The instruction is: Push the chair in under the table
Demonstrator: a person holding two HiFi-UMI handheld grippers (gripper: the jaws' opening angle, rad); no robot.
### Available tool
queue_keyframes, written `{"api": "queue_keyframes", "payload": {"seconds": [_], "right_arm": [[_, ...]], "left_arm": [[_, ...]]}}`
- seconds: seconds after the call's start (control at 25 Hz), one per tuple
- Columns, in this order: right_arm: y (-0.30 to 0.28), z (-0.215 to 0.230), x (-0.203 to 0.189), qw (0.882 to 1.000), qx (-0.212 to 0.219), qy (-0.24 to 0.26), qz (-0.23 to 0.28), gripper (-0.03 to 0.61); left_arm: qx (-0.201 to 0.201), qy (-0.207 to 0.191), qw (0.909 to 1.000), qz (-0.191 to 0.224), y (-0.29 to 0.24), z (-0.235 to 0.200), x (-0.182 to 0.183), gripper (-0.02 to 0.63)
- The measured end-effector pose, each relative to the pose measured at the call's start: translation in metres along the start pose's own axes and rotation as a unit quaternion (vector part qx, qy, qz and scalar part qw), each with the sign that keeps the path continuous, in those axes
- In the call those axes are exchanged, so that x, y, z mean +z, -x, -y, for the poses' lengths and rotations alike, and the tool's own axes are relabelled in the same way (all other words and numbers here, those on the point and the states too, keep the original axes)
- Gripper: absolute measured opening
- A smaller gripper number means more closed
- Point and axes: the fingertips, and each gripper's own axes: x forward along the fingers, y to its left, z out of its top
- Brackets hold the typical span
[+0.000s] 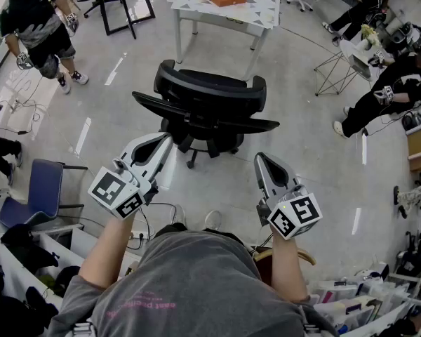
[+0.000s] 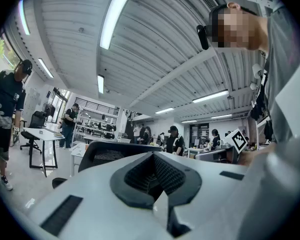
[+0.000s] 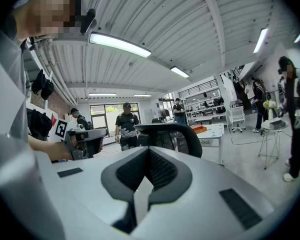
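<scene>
Left gripper (image 1: 161,144) and right gripper (image 1: 266,163) both have their jaws closed on nothing and are held about level, not touching anything. The black office chair (image 1: 209,102) stands just ahead of them, backrest toward the person. It sits short of the white table (image 1: 261,11), not under it.

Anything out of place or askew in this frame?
Only the black mesh office chair: it stands apart from the white patterned table, not tucked under it. Nothing looks spilled or damaged.
</scene>
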Motion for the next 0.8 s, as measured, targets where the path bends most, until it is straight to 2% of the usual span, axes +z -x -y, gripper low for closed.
{"api": "queue_keyframes", "payload": {"seconds": [0.8], "right_arm": [[-0.002, 0.0007, 0.0028, 1.0, -0.005, 0.009, 0.002, 0.003]], "left_arm": [[-0.001, -0.006, 1.0, -0.006, -0.0029, 0.0018, -0.0027, 0.0]]}}
